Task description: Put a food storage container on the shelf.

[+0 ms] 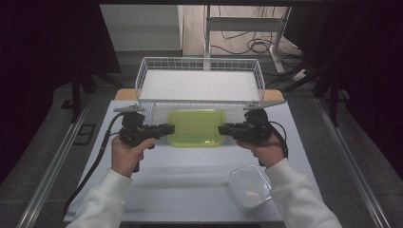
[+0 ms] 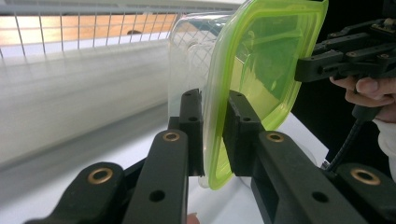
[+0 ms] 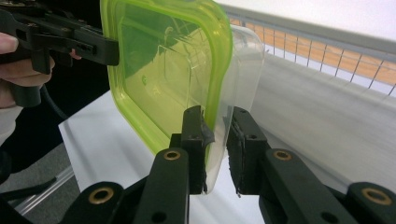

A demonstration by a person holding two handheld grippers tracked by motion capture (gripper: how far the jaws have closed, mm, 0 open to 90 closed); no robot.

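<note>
While both grippers hold it, the green-lidded container [image 1: 196, 127] hangs just in front of the wire basket [image 1: 142, 76] at the table's [image 1: 190, 180] far edge. Left gripper [image 1: 171, 128]: jaws closed on its left rim. Right gripper [image 1: 221, 128]: jaws pinching its right rim. Lid on; lift begun; placing in the basket apparently remains. Second clear container [image 1: 249, 186]: near right corner, untouched.

The left gripper [image 2: 212, 135] and right gripper [image 3: 215, 144] each cover a strip of the lidded container's [image 1: 196, 127] rim, the wire basket [image 2: 93, 28] is blurred and cut off at the top edge, and both sleeves [image 1: 102, 202] run off the near edge.
</note>
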